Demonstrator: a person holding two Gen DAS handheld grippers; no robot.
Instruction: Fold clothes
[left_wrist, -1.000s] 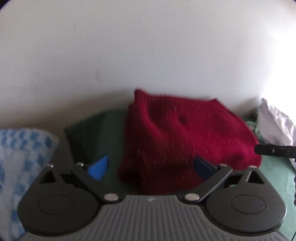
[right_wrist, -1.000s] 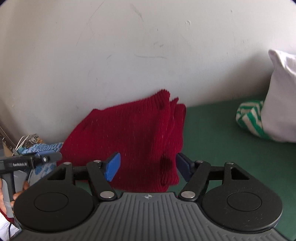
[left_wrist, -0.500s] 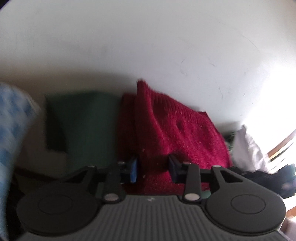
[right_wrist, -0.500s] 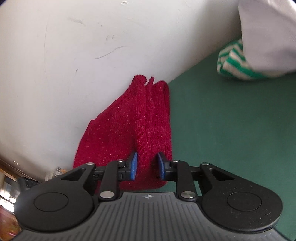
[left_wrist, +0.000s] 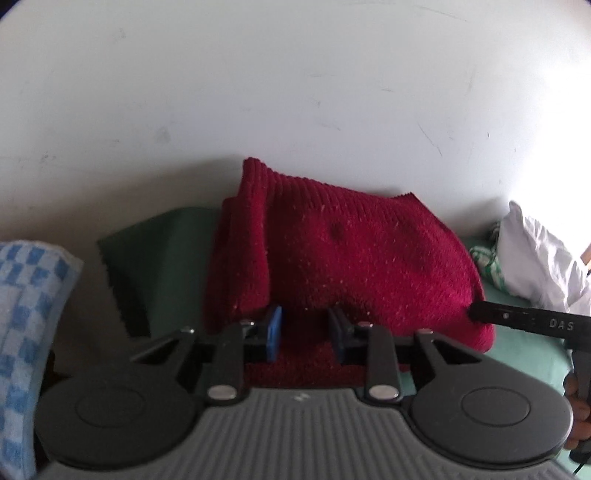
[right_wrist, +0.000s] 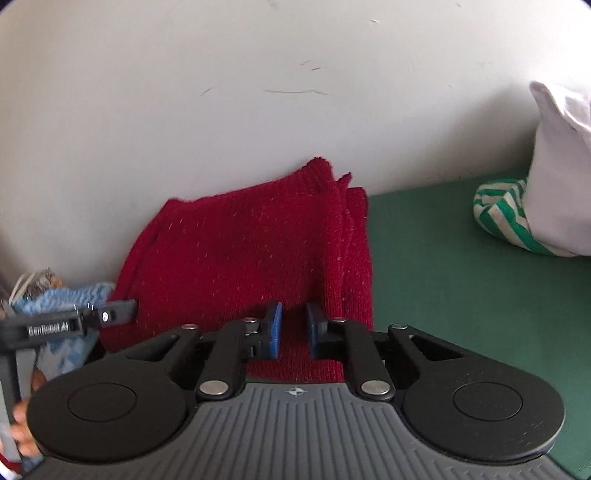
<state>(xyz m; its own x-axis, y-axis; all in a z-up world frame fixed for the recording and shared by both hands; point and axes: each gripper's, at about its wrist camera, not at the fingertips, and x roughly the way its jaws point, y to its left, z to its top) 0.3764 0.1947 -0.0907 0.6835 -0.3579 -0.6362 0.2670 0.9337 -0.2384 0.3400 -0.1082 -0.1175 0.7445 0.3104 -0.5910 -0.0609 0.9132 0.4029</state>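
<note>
A folded dark red knitted sweater (left_wrist: 351, 258) lies on a green cover (right_wrist: 461, 288) against the white wall. My left gripper (left_wrist: 306, 332) is at the sweater's near left edge; its jaws are closing, and the blue pads have the thick knit between them. At the near right edge, where the folded layers stack, my right gripper (right_wrist: 294, 328) is also closing, its pads narrow on the sweater (right_wrist: 240, 258). Each view shows a black finger of the other gripper (left_wrist: 517, 319) (right_wrist: 74, 321) at the sweater's side.
A blue-and-white checked towel (left_wrist: 26, 332) lies at the left. At the right are a white cloth (right_wrist: 557, 166) and a green-and-white striped cloth (right_wrist: 498, 214). The wall stands right behind the sweater. A hand (left_wrist: 578, 406) holds the right gripper's handle.
Both pairs of jaws went from wide open to narrow on the sweater's near edge. Both views swung aside half a second ago and came back.
</note>
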